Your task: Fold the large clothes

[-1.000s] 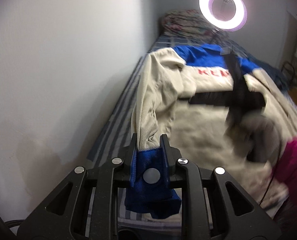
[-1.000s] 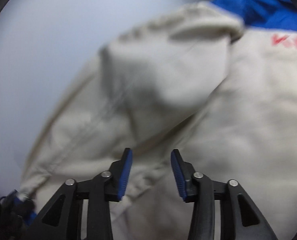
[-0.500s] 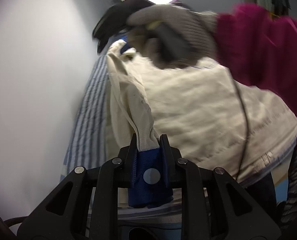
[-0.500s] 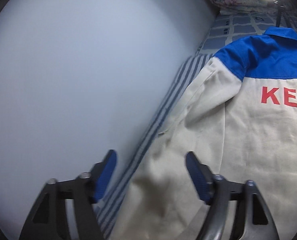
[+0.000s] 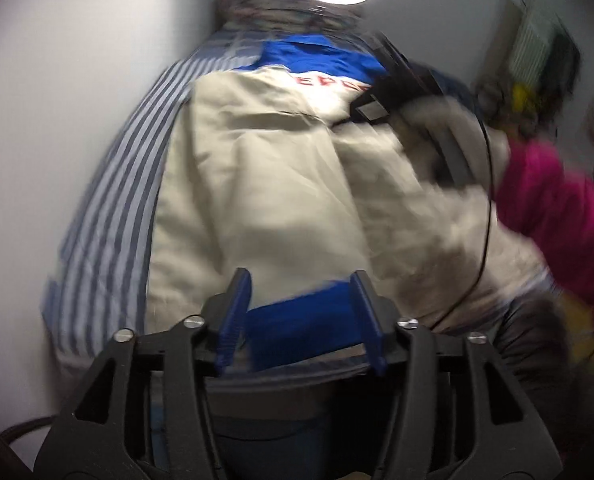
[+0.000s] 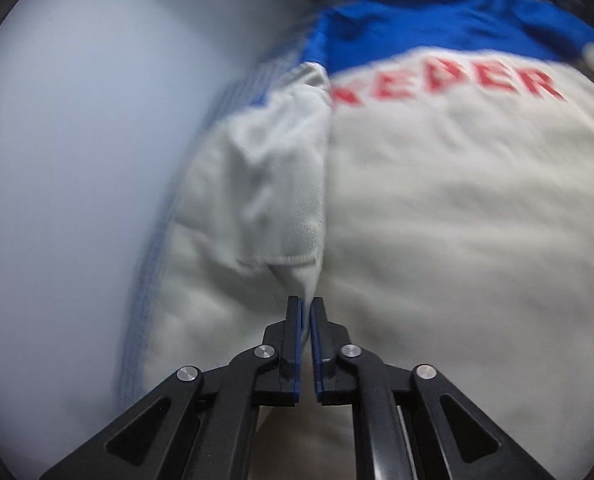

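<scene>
A striped bed sheet [image 5: 109, 200] beside the wall carries a cream-and-blue jacket [image 5: 265, 184] spread flat.

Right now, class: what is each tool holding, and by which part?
The right tool pinches a fold of the jacket's beige cloth. The left tool is opening; the blue cuff lies between its pads, unpressed.
</scene>
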Demonstrator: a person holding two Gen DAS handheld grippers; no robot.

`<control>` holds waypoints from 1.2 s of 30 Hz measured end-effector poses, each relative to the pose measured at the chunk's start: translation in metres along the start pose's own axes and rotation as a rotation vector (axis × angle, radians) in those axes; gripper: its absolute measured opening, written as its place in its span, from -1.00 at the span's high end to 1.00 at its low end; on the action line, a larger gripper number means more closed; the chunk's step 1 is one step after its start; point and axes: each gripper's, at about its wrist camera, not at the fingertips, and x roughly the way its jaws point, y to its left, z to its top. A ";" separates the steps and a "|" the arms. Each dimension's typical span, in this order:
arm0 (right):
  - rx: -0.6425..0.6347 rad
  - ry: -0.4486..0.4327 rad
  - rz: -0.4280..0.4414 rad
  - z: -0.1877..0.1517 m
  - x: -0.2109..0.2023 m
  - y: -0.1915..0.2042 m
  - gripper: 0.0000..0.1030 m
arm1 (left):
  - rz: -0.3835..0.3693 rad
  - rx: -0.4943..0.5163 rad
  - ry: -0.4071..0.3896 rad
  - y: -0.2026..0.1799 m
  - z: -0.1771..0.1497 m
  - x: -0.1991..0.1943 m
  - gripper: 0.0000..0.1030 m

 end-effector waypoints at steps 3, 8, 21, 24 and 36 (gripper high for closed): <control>0.032 0.002 0.076 -0.019 -0.006 -0.017 0.70 | -0.022 -0.208 0.018 0.044 0.000 -0.004 -0.07; -0.036 0.000 0.163 -0.059 -0.037 0.006 -0.16 | -0.111 -0.505 0.105 0.097 -0.009 0.032 -0.07; -0.183 0.146 0.156 -0.128 -0.007 0.054 0.77 | -0.076 -0.419 0.182 0.070 -0.004 0.097 0.95; -0.201 0.123 0.147 -0.129 -0.010 0.072 0.97 | -0.037 -0.402 0.127 0.072 0.004 0.078 0.97; -0.368 0.156 0.026 -0.156 0.006 0.112 0.98 | 0.080 -0.424 0.119 0.111 -0.021 0.075 0.98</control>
